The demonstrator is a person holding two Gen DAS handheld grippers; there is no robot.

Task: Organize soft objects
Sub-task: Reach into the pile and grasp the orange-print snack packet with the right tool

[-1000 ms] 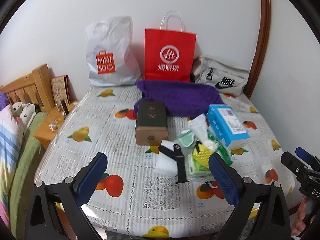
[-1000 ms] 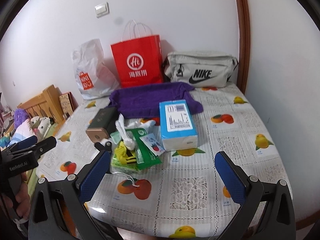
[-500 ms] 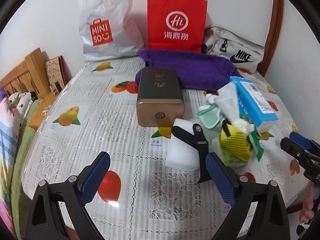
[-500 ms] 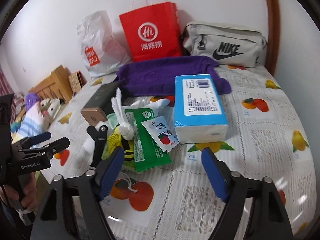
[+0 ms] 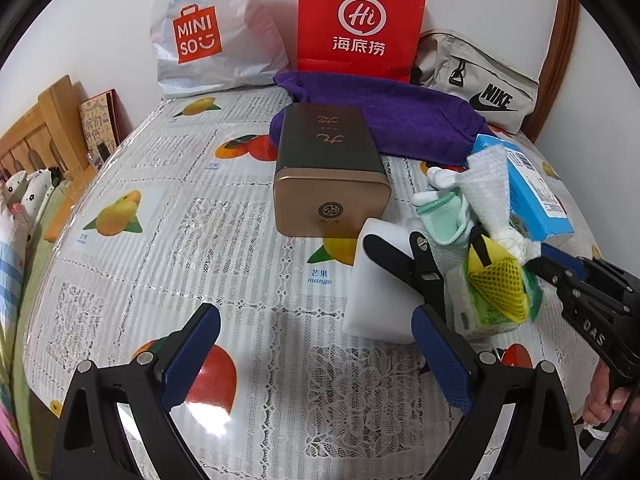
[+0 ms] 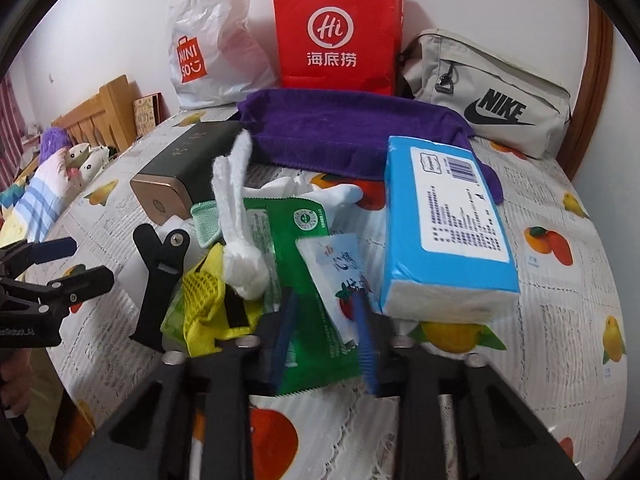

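Note:
A heap of soft things lies on the fruit-print tablecloth (image 5: 168, 248): a green wipes packet (image 6: 288, 240), a small white strawberry sachet (image 6: 336, 264), a knotted white cloth (image 6: 240, 232), a yellow net pouch (image 6: 204, 292) and a mint cloth (image 5: 444, 216). My right gripper (image 6: 326, 320) is closing, and its blue pads touch the near corner of the green packet with the sachet on top. From the left wrist view, the right gripper (image 5: 540, 264) reaches into the heap from the right. My left gripper (image 5: 316, 316) hangs open over bare cloth, its right finger beside a white sponge block (image 5: 376, 304).
A black clip (image 5: 416, 264) lies on the sponge. A gold-ended tin (image 5: 332, 168), a blue tissue pack (image 6: 444, 224) and a purple towel (image 6: 352, 132) sit behind the heap. Miniso bag (image 5: 208, 32), red paper bag (image 5: 360, 20) and Nike bag (image 6: 488, 96) line the wall.
Both grippers have come down and closer to the heap. The right jaws went from wide apart to nearly together around the green packet and sachet. The left jaws stayed wide.

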